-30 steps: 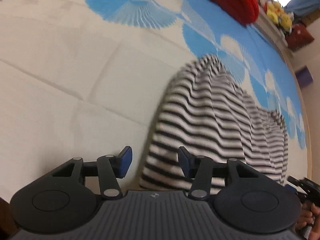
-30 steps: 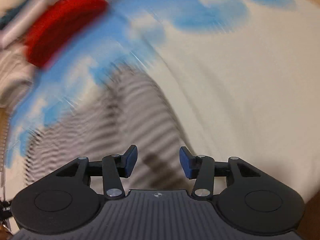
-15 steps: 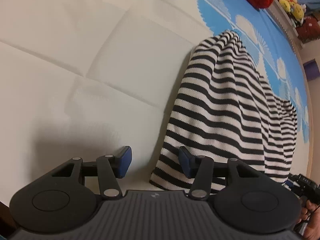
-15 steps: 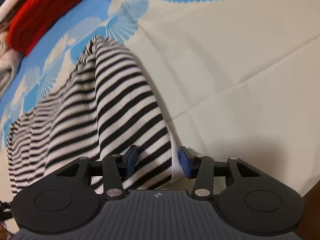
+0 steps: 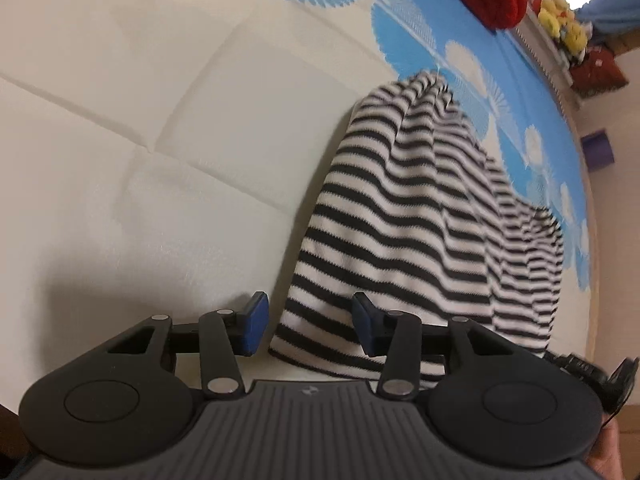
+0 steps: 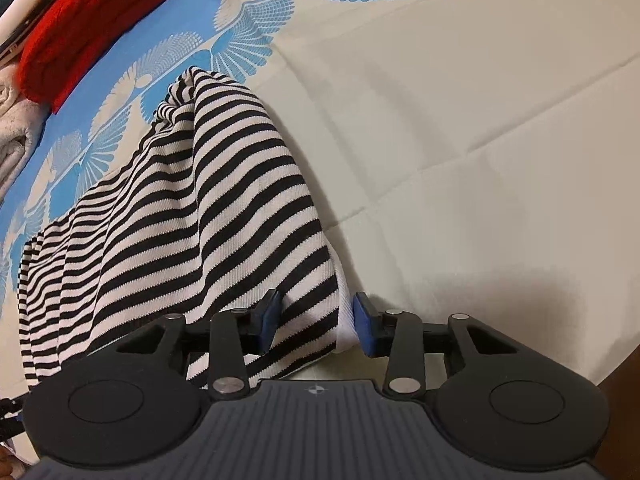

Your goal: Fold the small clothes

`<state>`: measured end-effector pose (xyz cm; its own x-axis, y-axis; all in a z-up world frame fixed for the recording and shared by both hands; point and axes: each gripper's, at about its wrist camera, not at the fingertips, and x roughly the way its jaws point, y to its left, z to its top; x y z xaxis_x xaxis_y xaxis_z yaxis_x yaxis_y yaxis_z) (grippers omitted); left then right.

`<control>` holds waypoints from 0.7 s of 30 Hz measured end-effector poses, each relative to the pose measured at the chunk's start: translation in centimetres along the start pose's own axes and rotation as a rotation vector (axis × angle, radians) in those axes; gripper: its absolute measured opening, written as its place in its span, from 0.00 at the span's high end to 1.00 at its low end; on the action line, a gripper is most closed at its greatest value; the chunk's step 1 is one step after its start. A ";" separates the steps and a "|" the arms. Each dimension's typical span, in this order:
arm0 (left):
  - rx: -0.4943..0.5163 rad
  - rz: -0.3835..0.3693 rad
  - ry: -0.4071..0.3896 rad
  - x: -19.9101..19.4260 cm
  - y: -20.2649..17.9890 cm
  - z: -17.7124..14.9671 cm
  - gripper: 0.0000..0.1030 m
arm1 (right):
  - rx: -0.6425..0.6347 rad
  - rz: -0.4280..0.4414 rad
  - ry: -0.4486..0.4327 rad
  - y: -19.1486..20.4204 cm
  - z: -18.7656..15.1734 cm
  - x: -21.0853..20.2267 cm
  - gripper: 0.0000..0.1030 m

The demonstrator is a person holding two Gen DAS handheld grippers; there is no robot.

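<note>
Stripes run black and white across a small knit garment [image 6: 208, 208] that lies on a cream sheet [image 6: 460, 120] printed with blue fan shapes. In the right wrist view it fills the area from about nine o'clock to the centre, its near corner reaching down to six o'clock. The right gripper [image 6: 316, 322] straddles that corner: the jaws have just been closing, the left pad sits against the striped cloth and the right pad beside the white hem, though whether they already bite is hard to judge. In the left wrist view the garment [image 5: 420, 220] stands from centre toward three o'clock, its near corner at six. The left gripper [image 5: 308, 326] has also just been narrowing; its jaws stand apart, the right finger over the fabric edge, the left one over bare sheet [image 5: 140, 160], clear of the cloth. A red knit item [image 6: 88, 20] lies at eleven o'clock in the right view, beside folded pale cloth [image 6: 16, 128] at nine.
</note>
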<state>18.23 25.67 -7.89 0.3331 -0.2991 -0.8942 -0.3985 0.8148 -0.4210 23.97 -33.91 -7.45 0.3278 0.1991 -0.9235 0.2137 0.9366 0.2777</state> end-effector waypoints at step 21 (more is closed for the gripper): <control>0.247 0.169 0.032 -0.2 -0.4 -1.8 0.98 | -0.009 -0.021 0.055 -2.6 -0.6 -1.6 0.94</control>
<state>16.80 24.51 -7.80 0.2516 -0.1613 -0.9543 -0.2246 0.9494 -0.2197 22.29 -36.52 -6.84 0.2723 0.1942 -0.9424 0.2114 0.9434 0.2555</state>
